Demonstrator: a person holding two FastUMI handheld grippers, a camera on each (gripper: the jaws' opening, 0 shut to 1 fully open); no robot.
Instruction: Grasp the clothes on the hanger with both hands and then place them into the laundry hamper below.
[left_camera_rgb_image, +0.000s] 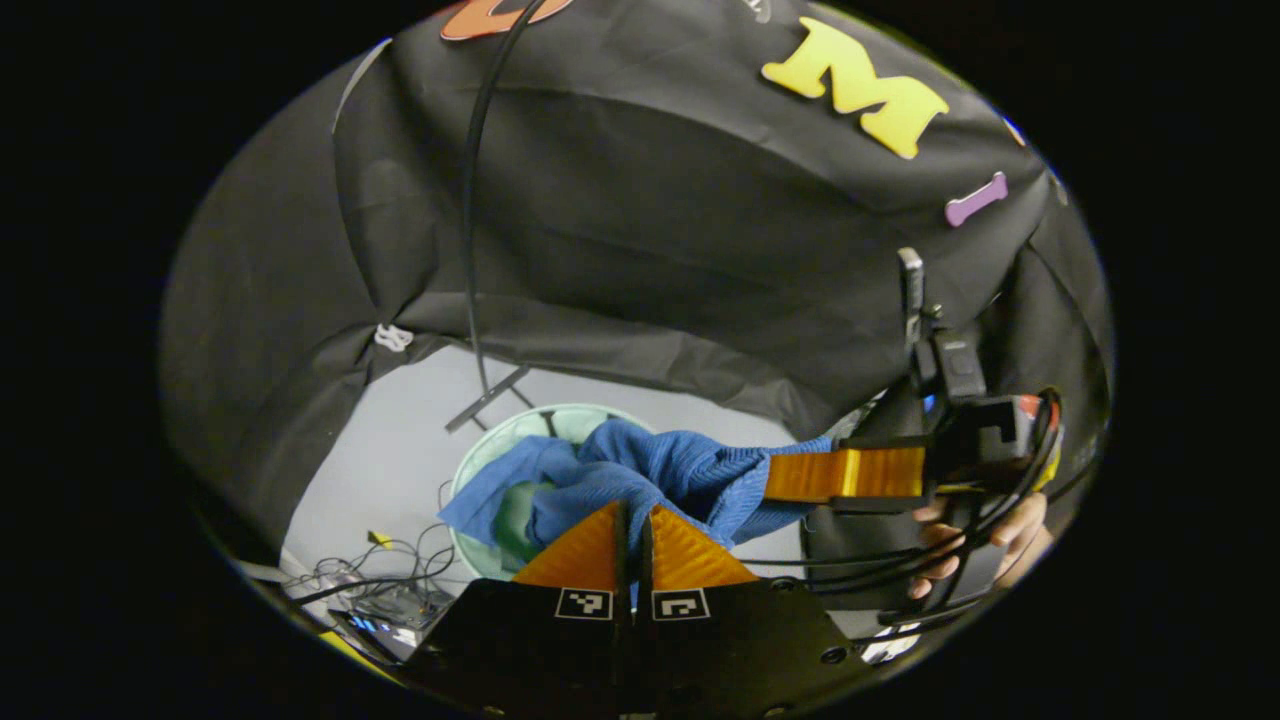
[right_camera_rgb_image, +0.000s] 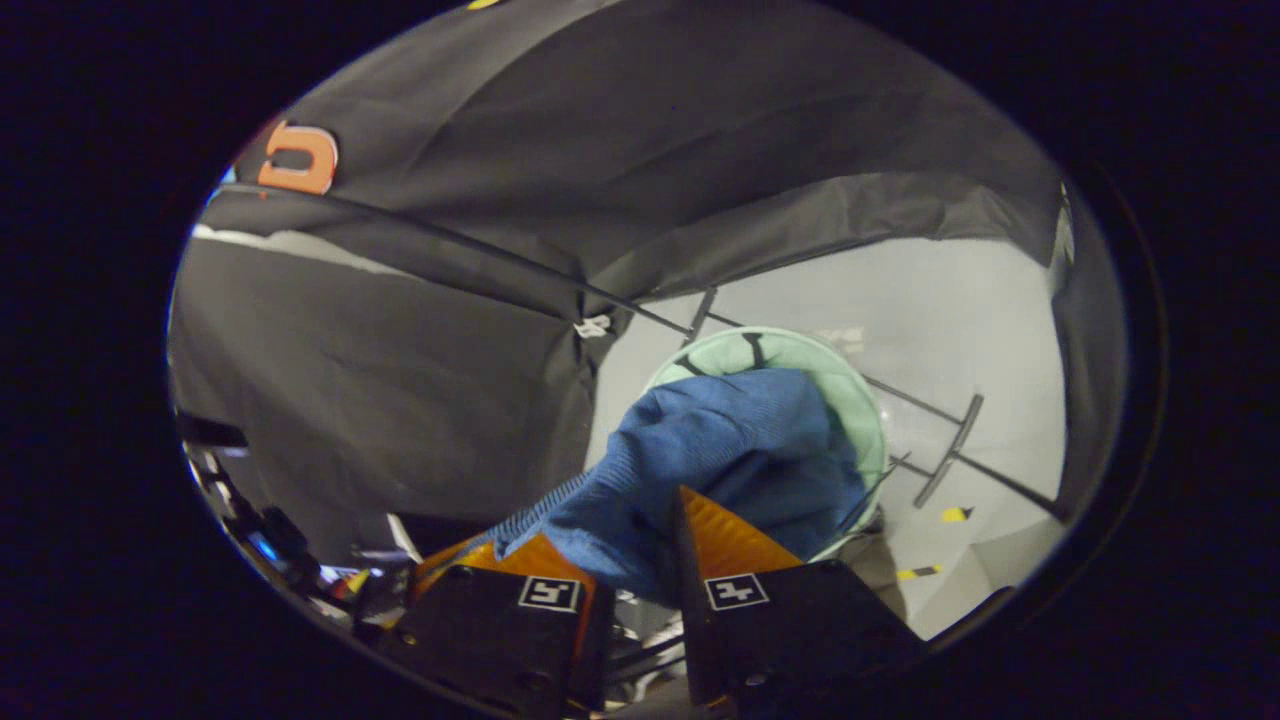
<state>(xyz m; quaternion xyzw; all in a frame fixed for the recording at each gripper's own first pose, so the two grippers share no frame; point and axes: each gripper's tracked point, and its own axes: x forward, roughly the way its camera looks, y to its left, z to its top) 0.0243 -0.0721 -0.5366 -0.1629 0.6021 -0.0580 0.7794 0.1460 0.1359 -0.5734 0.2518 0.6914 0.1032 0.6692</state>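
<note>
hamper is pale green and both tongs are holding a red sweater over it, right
Not quite: the sweater is blue, not red, as the right gripper view shows. The rest holds: the hamper is pale green, and the left tongs and right tongs both hold the sweater over it.

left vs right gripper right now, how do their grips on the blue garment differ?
The left gripper has its fingers almost together, pinching a thin fold of the blue garment; the right gripper has its fingers spread wider around a thick bunch of it. The left gripper grips near the garment's middle; the right gripper, seen from the left gripper view, clamps its side edge. Shared: both hold the same garment above the green hamper.
</note>
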